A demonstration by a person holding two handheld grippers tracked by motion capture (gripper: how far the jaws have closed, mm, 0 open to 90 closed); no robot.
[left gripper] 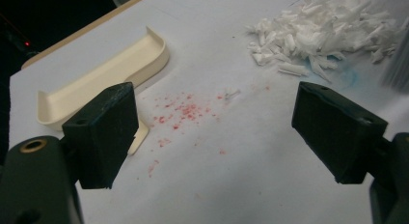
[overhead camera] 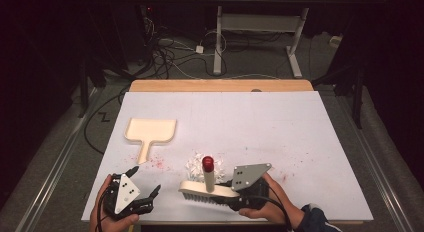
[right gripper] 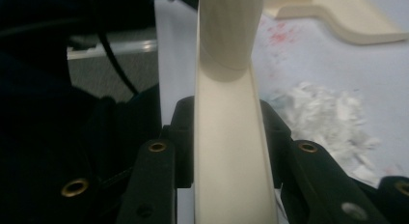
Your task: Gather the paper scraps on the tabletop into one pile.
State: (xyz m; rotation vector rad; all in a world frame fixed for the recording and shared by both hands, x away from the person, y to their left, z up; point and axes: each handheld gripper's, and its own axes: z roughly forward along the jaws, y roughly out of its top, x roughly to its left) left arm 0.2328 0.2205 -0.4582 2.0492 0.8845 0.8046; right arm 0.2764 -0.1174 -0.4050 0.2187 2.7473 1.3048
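A cream brush (overhead camera: 210,190) with an upright handle capped in red rests bristles-down near the table's front edge. My right gripper (overhead camera: 231,189) is shut on the brush's flat back (right gripper: 231,151), one jaw on each long side. A pile of white paper shreds (overhead camera: 196,164) lies just behind the brush, and in the right gripper view the shreds (right gripper: 328,113) sit to its right. A cream dustpan (overhead camera: 150,131) lies at the left, handle toward me. My left gripper (overhead camera: 146,179) stands open at the front left; its jaws (left gripper: 222,132) hold nothing and face the dustpan (left gripper: 106,74) and the shreds (left gripper: 318,31).
Red specks (overhead camera: 159,163) dot the white sheet (overhead camera: 280,122) between dustpan and shreds. A wooden strip (overhead camera: 220,85) borders the table's far edge. Cables (overhead camera: 165,54) and a desk frame (overhead camera: 218,37) stand on the floor beyond.
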